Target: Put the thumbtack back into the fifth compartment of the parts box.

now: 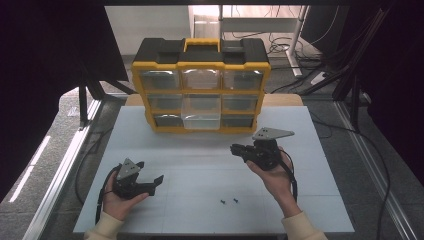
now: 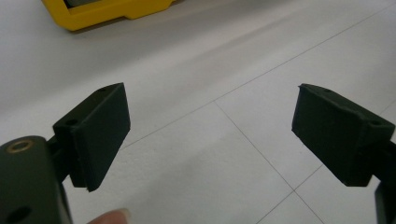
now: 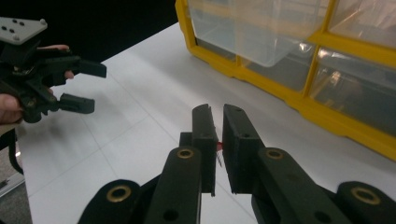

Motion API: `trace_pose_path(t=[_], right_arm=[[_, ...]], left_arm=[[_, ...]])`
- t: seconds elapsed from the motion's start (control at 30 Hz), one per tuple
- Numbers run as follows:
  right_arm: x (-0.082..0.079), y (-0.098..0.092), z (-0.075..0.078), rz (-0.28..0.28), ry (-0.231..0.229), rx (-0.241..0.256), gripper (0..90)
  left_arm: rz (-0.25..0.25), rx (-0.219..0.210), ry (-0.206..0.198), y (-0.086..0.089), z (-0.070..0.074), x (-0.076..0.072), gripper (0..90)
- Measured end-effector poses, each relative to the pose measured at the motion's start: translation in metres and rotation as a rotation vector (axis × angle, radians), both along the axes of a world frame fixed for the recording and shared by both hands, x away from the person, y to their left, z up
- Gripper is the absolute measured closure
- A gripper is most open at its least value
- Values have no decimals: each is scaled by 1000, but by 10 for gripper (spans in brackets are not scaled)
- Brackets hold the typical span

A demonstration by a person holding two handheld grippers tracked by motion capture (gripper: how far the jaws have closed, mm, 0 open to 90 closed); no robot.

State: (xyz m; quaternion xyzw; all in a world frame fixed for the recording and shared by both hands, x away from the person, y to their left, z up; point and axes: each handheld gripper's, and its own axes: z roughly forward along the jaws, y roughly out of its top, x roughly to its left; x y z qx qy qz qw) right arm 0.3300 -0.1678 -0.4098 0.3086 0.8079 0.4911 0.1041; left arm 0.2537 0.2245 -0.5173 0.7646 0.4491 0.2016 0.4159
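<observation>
Right gripper (image 3: 218, 135): held above the table (image 1: 310, 200), right of centre, just in front of the organizer (image 1: 201, 85). Its jaws stand nearly together, clamped on a small thing (image 3: 217, 146) with a red spot and a thin pin below; what it is cannot be told.
Left gripper (image 2: 210, 135): held in the left hand (image 1: 117, 200) over the near-left of the table, jaws wide apart with nothing between them.
Screws (image 1: 229, 201): two small dark ones lie on the table near its front edge, close together, between the two hands and nearer the right hand (image 1: 274, 175). Neither gripper touches them.
Organizer: yellow and black, upright at the back centre of the table, three rows of clear drawers, a handle on top. The middle drawer (image 1: 201, 111) juts forward from the others, and the right gripper sits just to its right and in front.
In the way: between the right gripper and that drawer lies bare table. The organizer's yellow frame runs close along the right gripper's far side.
Edges: the table's front edge lies close below the screws and the wrists. Its left edge is near the left gripper. Its right edge lies apart from the right hand.
Open room: a broad bare band of white table spans the middle, between the grippers and in front of the organizer.
Around: grey floor, cables at the back and black frame legs on both sides.
</observation>
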Motion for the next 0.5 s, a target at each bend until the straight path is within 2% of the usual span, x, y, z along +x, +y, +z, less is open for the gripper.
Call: trace_pose_path(t=[0.5], right_arm=[[25, 10, 18, -16, -11, 21, 835]], left_arm=[[-1, -4, -1, 0, 0, -1, 117]])
